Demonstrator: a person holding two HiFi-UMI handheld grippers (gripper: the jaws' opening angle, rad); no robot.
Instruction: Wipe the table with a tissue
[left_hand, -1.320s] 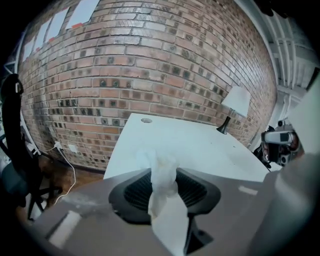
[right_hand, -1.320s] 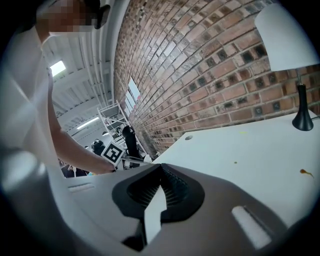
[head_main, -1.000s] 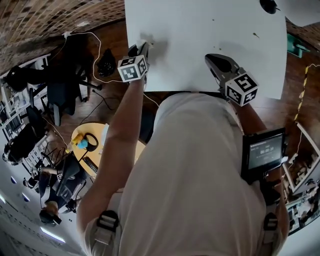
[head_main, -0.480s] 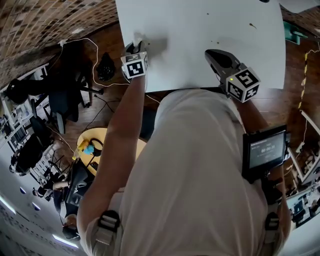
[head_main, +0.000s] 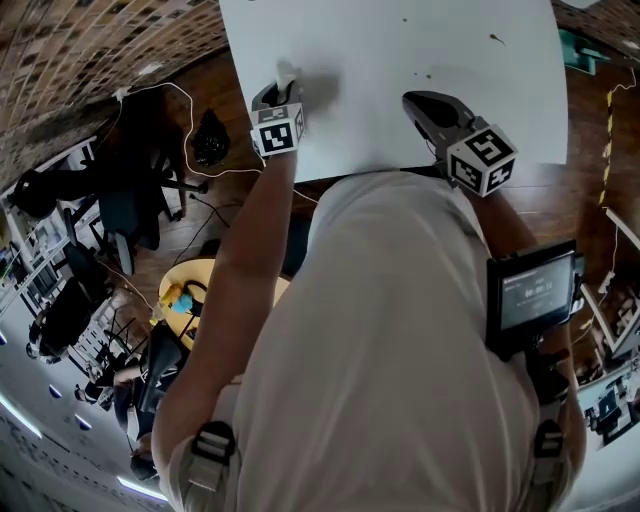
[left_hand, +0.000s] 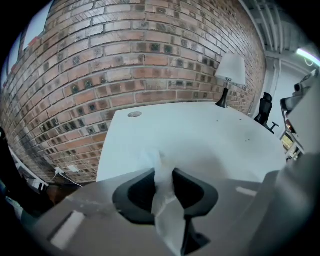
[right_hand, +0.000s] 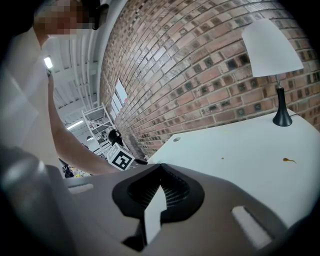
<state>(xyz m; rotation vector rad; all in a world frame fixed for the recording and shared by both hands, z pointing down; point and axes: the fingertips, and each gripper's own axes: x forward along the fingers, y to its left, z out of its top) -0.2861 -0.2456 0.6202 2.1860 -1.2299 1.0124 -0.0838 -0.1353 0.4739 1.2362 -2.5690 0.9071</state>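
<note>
Nearest, the left hand-held gripper (left_hand: 163, 172) pinches a white tissue (left_hand: 167, 212), its jaws having just been closing on it, at the white surface's (left_hand: 200, 135) left edge; the right hand-held gripper (right_hand: 160, 169) is closed, empty. A few specks (right_hand: 287, 160) dot the surface; beyond, a lamp (left_hand: 231, 75) stands before a brick wall (left_hand: 125, 60)

The far side of the white rectangular table (head_main: 400, 60) is cut off by the head view's top edge; its near edge is hidden behind the person's torso (head_main: 400, 340). Most of the crumpled white tissue (head_main: 287, 75) is hidden there by the grey left gripper (head_main: 284, 88), whose jaws have just been closing on it. The small brown specks (head_main: 495, 39) on the tabletop cannot be identified.
</note>
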